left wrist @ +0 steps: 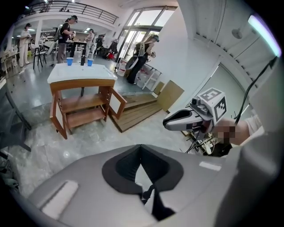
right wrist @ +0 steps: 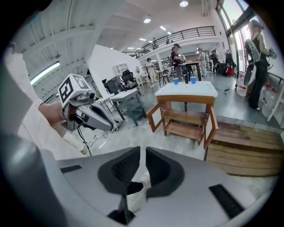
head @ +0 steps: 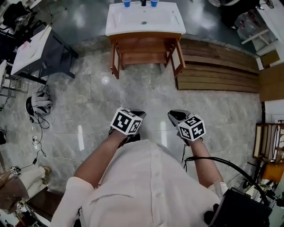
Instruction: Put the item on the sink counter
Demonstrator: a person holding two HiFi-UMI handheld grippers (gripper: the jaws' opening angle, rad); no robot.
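Note:
The white sink counter (head: 133, 24) on a wooden stand lies ahead of me across bare floor, also shown in the left gripper view (left wrist: 80, 73) and the right gripper view (right wrist: 186, 91). Two blue cups (head: 127, 3) (head: 154, 2) and a dark bottle (head: 143, 2) stand at its back edge. My left gripper (head: 136, 113) (left wrist: 141, 148) is held at waist height, jaws shut with nothing between them. My right gripper (head: 175, 115) (right wrist: 143, 153) is level beside it, jaws shut and empty. Each gripper shows in the other's view (left wrist: 171, 123) (right wrist: 108, 126).
A low wooden slat platform (head: 217, 66) lies right of the sink stand. A grey table with a white top (head: 31, 46) stands at the left, with cables and a headset (head: 37, 106) on the floor near it. Several people stand far behind the sink (left wrist: 66, 31).

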